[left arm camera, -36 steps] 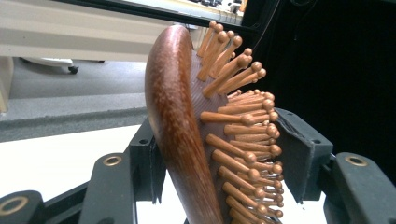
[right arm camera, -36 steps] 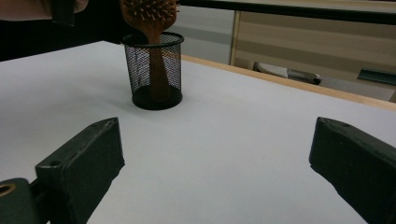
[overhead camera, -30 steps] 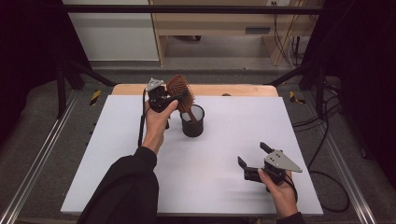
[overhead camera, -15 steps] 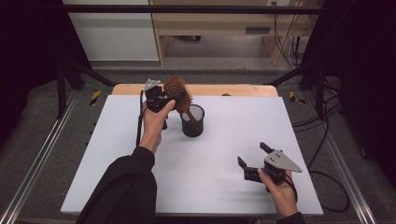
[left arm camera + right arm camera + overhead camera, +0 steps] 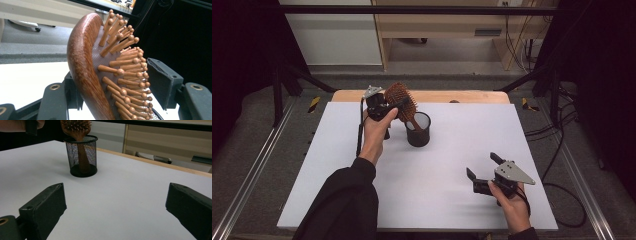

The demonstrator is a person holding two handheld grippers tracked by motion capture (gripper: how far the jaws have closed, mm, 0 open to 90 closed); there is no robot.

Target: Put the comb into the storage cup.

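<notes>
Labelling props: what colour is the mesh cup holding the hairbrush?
Black mesh cup; clearest in the right gripper view.

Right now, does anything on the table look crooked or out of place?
Only the wooden hairbrush: it leans in the black mesh cup, handle down inside, head sticking out above the rim between the open left tongs. The cup stands upright; nothing is spilled. The right tongs are open, apart from both.

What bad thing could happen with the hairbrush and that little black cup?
1. The hairbrush stands handle-down in the mesh cup, head sticking out tall. If the left gripper pulls sideways, the light cup could tip over.
2. The jaws sit around the brush's rounded head, one against the smooth back, the other on the bristle side. It might slip or twist.
3. The right gripper is open and far from the cup, so it cannot steady it.
</notes>
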